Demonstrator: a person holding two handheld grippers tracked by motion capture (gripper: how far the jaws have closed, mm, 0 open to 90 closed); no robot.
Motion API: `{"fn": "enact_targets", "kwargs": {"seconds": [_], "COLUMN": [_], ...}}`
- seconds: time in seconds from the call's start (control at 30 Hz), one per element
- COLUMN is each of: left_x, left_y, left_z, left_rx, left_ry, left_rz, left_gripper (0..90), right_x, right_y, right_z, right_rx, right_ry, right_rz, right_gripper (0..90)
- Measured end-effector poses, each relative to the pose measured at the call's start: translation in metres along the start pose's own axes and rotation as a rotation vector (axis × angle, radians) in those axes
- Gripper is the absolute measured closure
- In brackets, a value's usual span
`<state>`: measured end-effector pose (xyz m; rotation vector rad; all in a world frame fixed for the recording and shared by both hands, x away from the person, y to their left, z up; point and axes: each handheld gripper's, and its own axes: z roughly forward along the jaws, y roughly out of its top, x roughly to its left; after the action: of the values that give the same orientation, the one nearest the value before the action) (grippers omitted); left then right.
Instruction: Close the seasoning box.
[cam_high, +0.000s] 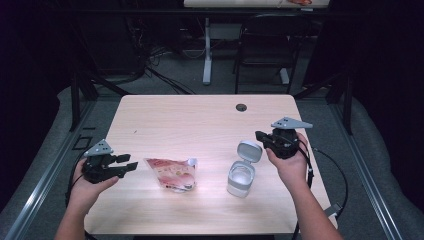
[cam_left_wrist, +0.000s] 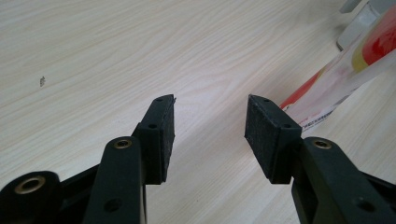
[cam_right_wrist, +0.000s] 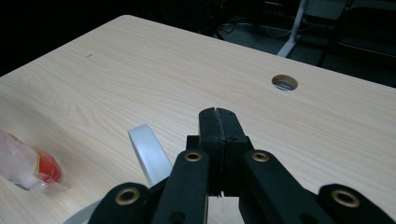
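In the high view, a person is holding the left gripper (cam_high: 131, 161) low over the tabletop (cam_high: 200, 120) near its left edge, its jaws spreading apart and pointing toward a red and white packet (cam_high: 171, 173) that is lying flat just beside them, left of the middle and toward the near edge. The right gripper (cam_high: 259, 135) is hovering near the right edge, its jaws pressing together just beside the raised lid of a white container (cam_high: 242, 172), which is standing open right of the middle, well apart from the packet. A round cable hole (cam_high: 241, 107) is sitting close to the far edge.

In the left gripper view, the two black jaws are standing wide apart with bare wood between them, gripping nothing. The packet (cam_left_wrist: 336, 79) is lying just beyond the right-hand jaw, and a piece of the white container (cam_left_wrist: 362, 18) is showing behind it at the upper right.

In the right gripper view, the jaws are closing flat against each other with nothing between them. The container's lid (cam_right_wrist: 149, 154) is rising just left of them, the packet (cam_right_wrist: 28, 165) is lying at the far left, and the cable hole (cam_right_wrist: 285, 82) is showing ahead.
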<state>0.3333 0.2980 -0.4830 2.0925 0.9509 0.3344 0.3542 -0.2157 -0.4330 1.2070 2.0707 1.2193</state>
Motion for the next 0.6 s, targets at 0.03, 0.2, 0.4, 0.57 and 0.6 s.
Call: {"fn": "enact_targets", "kwargs": {"seconds": [0.03,0.2,0.4,0.57,0.6], "left_x": [0.0,0.0003,0.0004,0.0006,0.0006], "left_y": [-0.0001,-0.0001,-0.0004,-0.001,-0.0011], "left_z": [0.0,0.0002,0.0007,0.0012,0.0013], "left_rx": [-0.001,0.004,0.006,0.006,0.006], "left_ry": [0.001,0.0,-0.001,0.0,0.0], "left_rz": [0.0,0.003,0.002,-0.001,-0.001], "left_gripper": [52.6,52.6,52.6,52.6,52.6], "right_x": [0.0,-0.0005,0.0001,0.0024,0.0029], "right_y": [-0.0003,-0.0045,-0.0087,-0.0094,-0.0096], "right_z": [0.0003,0.0029,0.0035,0.0023,0.002], "right_rx": [-0.001,0.011,0.013,0.007,0.008], "right_ry": [0.0,0.003,0.013,0.021,0.021], "right_rz": [0.001,0.007,0.012,0.012,0.01], "right_gripper": [90.0,90.0,90.0,90.0,90.0]}}
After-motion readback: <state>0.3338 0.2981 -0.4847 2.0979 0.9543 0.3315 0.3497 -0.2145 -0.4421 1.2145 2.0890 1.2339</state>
